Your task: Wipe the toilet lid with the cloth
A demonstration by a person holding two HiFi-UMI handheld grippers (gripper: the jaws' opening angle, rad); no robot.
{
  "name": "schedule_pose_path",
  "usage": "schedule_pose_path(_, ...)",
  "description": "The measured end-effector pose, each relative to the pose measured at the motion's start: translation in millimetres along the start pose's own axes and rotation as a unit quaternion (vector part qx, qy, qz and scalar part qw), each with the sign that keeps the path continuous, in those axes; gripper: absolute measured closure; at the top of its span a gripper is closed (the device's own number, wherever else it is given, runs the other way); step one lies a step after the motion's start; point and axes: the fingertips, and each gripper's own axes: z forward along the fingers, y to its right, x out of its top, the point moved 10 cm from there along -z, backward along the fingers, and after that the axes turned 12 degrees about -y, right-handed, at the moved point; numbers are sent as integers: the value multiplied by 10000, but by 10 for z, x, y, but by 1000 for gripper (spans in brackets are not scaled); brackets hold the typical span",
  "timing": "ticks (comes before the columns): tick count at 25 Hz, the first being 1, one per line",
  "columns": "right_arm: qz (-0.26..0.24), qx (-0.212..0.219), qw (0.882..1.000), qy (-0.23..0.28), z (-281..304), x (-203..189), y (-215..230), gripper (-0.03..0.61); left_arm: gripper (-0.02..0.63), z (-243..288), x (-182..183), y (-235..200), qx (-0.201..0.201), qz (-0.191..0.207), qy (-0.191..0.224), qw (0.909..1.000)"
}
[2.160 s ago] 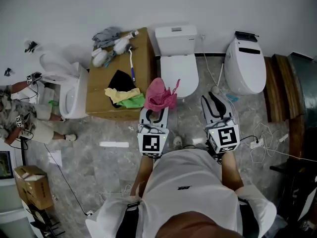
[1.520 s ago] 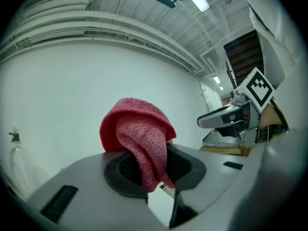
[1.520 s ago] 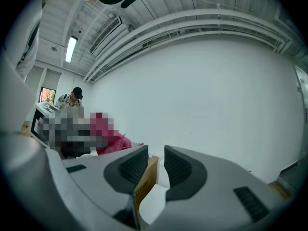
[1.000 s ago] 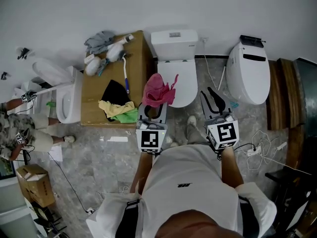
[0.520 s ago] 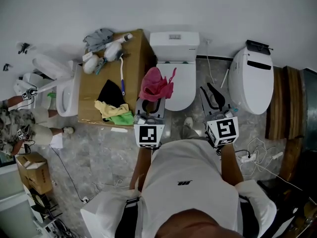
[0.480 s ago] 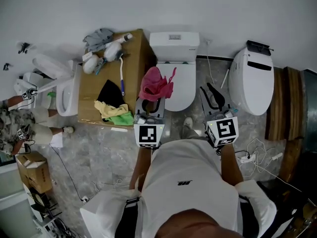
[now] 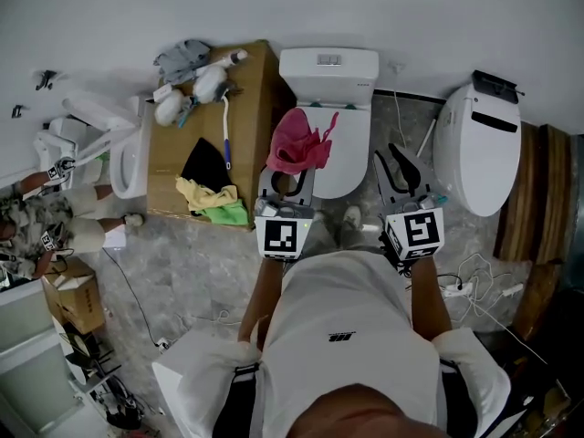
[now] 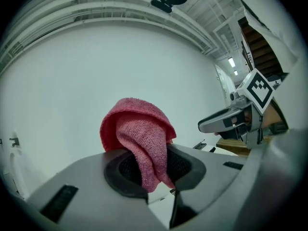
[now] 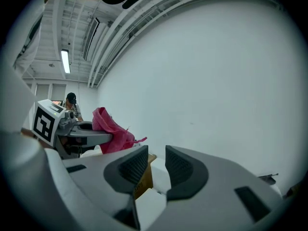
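Presently the pink cloth [image 7: 297, 142] is clamped in the left gripper [image 7: 288, 173] over the left edge of the closed toilet lid [image 7: 347, 158]. The right gripper [image 7: 402, 164] is carried empty, jaws slightly parted. The cloth should be lowered flat and swept across under steady pressure

Even, bright overhead light fills the head view. Shadows there are soft and short, and the straight wall [image 7: 274, 7] bows towards the frame's edges. Both gripper views are fisheye circles with black corners. A ceiling tube [image 9: 65, 61] glows white. The cloth [image 8: 139, 134] shows crisp weave, while the left tool [image 8: 153, 165] and right tool [image 9: 151, 163] look soft, close to the lens.
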Motion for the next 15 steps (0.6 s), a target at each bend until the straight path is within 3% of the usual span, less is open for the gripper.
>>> schedule_pose_path(7,144,-21,9997,-218,415,-213,4,465,506,461,-273,-106,-398,-12,-87,9992)
schedule_pose_path(12,363,-309,9971,-587,846,-473,99,460,506,975,-643,-189,-1058,-80,-426,9934)
schedule_pose_path(15,526,-488,9946,-745,1105,-629,200,460,506,1336,-846,-217,-1400,-76,-407,9893)
